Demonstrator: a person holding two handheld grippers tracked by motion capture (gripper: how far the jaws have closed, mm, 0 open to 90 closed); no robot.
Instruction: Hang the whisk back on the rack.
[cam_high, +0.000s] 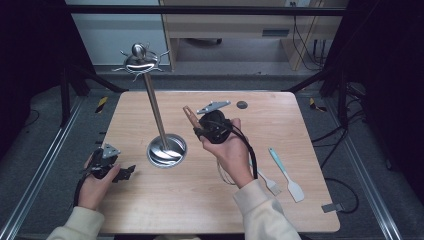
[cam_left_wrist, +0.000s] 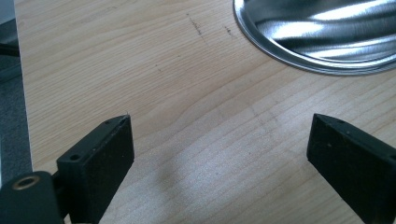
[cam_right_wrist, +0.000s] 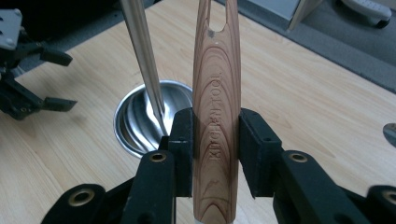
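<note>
The right gripper (cam_high: 196, 126) is clamping a wooden handle (cam_right_wrist: 217, 116), its two black jaws pressing on either side of the wood, as the right gripper view shows; the handle is standing upright between them, with the words KITCHEN TOOL running along its grain and a slot cut near its far end. In the high view the handle (cam_high: 190, 116) is sticking up and to the left out of the gripper, above the middle of the table (cam_high: 270, 125), just right of the stand (cam_high: 154, 107). What is at the handle's lower end is hidden by the hand. The stand is rising as a thin metal pole from a round shiny base (cam_high: 166, 150), with hooks (cam_high: 140, 61) spreading at its top; in the right gripper view the pole (cam_right_wrist: 142, 56) is leaning just left of the handle, apart from it. The left gripper (cam_high: 116, 170) is resting low at the table's left edge, its jaws standing wide apart with nothing between them, bare wood showing in the gap in the left gripper view, and the base's rim (cam_left_wrist: 289, 58) is lying ahead of it. A blue spatula (cam_high: 286, 174) and a white fork (cam_high: 269, 182) are lying on the table to the right of the right forearm, near each other but apart.
</note>
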